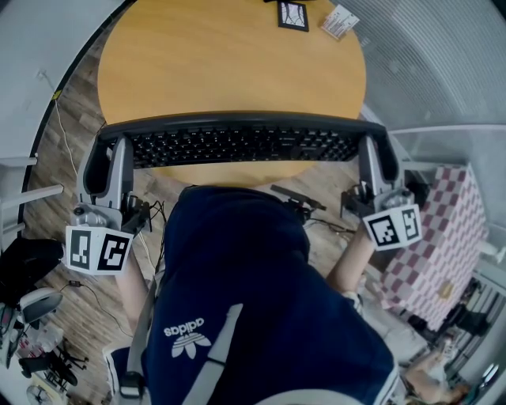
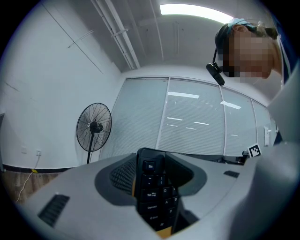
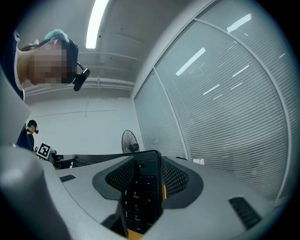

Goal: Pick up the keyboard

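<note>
A black keyboard [image 1: 237,146] hangs level above the near edge of the round wooden table [image 1: 229,63], gripped at both ends. My left gripper [image 1: 105,157] is shut on its left end and my right gripper [image 1: 377,152] on its right end. In the left gripper view the keyboard's Esc end [image 2: 152,187] stands edge-on between the grey jaws of the left gripper [image 2: 152,173]. In the right gripper view the number-pad end [image 3: 139,194] sits squeezed between the ribbed pads of the right gripper [image 3: 143,178]. Both gripper cameras look upward at the ceiling.
A black-framed picture [image 1: 292,14] and a white card [image 1: 338,21] lie at the table's far edge. A pink checkered box [image 1: 443,245] stands at the right. Cables and gear [image 1: 32,316] litter the wooden floor at the left. A standing fan [image 2: 93,127] is by the glass partition.
</note>
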